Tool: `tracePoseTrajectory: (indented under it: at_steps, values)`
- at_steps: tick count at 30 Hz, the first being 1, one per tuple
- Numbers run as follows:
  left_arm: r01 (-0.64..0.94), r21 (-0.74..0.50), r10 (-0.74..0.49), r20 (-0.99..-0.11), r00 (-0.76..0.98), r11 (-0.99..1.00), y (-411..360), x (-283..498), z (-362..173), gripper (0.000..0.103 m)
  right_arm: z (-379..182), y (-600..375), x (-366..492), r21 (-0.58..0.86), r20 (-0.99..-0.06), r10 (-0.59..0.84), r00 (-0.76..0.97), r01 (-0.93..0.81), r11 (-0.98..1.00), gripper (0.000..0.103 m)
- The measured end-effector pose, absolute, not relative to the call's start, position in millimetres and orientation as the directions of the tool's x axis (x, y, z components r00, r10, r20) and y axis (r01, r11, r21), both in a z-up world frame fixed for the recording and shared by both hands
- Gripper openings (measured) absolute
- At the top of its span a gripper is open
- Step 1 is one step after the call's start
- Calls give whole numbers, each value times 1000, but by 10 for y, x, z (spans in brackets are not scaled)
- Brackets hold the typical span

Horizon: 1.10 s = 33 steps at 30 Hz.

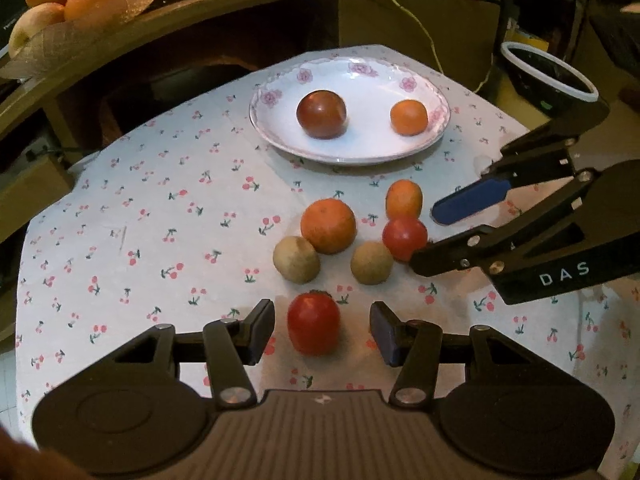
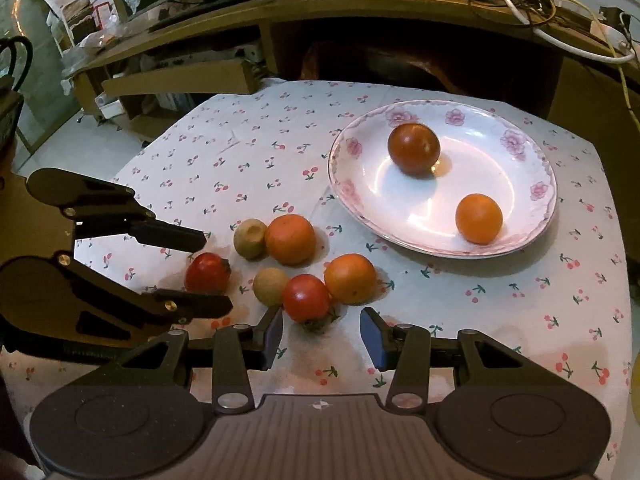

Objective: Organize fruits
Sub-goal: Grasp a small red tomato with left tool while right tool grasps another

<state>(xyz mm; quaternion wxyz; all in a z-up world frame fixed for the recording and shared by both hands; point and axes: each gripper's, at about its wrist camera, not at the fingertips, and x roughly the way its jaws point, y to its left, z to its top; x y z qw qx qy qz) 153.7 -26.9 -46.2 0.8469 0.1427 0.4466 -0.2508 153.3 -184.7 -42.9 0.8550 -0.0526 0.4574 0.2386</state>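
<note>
Fruits lie in a loose cluster near the front edge of the table with the white cherry-print cloth [image 1: 160,208]; two more rest on the white floral-rimmed ceramic plate [image 1: 280,92] toward the far edge.

1. Left gripper [image 1: 322,330]: we hold its jaws released, straddling the red upright tomato [image 1: 314,326] with a gap on each side. We judge that we should lower further, centre the pads, then close gently on the soft skin.
2. Right gripper [image 2: 320,334]: jaws also released and empty, just short of the second red round tomato [image 2: 306,298]. This tomato touches a small tan fruit [image 2: 270,286] and an orange mandarin [image 2: 350,278], so we should approach without nudging them.

Hidden: both tomatoes' undersides; whether the tan fruits are kiwis is unclear.
</note>
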Motion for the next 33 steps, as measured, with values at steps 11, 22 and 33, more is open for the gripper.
tracePoseTrajectory:
  at_steps: [11,22,33]
  values:
    - [553,0,-311,-827,467,833,-203,1523,-508,55,-523,-1685,1587,118,-804,374,462,-493,862,42]
    - [562,-21,-335,-820,463,827,-222,1509,-503,42,-516,-1659,1613,77,-811,345,472,-500,863,27]
    - [618,1,-364,-808,464,786,-353,1396,-401,37,-423,-1774,1416,77,-812,346,471,-501,862,27]
